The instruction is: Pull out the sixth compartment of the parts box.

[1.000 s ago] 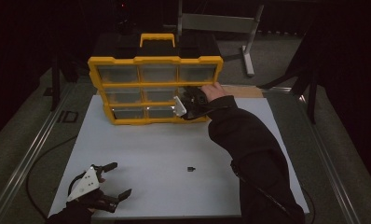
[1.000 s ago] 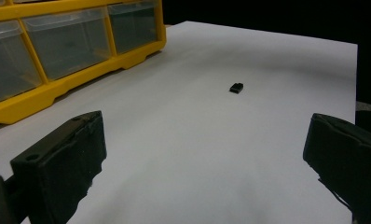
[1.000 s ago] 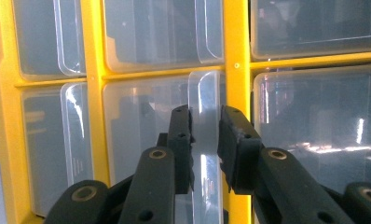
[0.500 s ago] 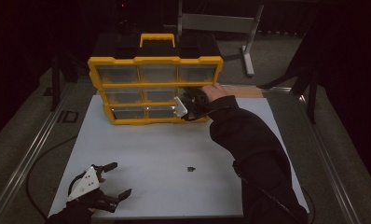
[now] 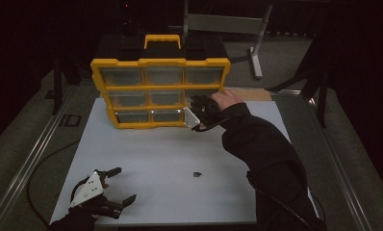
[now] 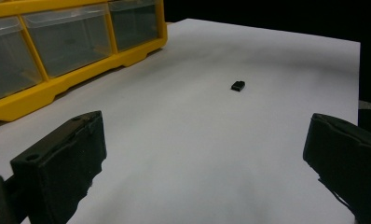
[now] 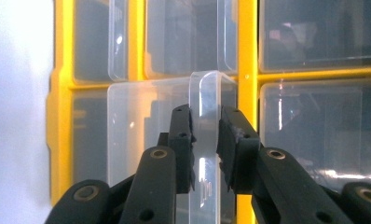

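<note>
The clear drawer sits in the bottom row at the right-hand end of the yellow organizer, and in the right gripper view its raised front tab stands between the two black jaws, which are closed in against it from either side. The right gripper reaches that drawer from the organizer's right end, with the person's dark sleeve running back from it toward the near right corner of the white table. The organizer itself stands upright along the far edge of the table, nearer the far left corner, three rows of three clear drawers under a yellow carry handle. A small black part lies alone on the bare surface around the middle of the table's near half, well apart from the organizer and both tools; in the left gripper view it shows as a small dark block beyond the jaws. The left gripper is at the near left corner, its jaws spread wide with nothing between them.
</note>
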Motion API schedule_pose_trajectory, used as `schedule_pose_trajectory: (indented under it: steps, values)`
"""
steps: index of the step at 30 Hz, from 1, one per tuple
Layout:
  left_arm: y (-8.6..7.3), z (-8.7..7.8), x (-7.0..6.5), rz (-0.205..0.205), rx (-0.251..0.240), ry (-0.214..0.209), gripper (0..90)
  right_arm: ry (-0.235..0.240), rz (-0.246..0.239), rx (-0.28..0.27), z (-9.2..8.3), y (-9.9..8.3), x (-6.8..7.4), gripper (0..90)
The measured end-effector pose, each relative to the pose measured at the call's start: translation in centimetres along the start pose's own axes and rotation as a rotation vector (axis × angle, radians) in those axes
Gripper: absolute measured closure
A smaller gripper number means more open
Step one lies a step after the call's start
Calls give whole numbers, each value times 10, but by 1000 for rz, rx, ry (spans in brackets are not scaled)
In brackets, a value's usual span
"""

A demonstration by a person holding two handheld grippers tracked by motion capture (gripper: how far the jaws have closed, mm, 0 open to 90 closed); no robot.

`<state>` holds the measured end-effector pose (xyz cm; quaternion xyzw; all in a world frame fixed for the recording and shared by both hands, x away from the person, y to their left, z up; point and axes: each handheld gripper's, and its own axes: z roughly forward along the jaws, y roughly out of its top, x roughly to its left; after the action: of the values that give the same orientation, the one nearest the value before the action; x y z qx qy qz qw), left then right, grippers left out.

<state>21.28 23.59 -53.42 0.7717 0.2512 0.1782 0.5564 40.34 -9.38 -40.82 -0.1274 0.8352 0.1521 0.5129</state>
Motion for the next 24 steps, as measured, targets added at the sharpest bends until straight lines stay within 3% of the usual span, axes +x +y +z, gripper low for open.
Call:
schedule_pose_trajectory:
  steps: [24]
  values:
    - [0,0,0,4,2,-1,0,27,7,-56,-25,2,9,760]
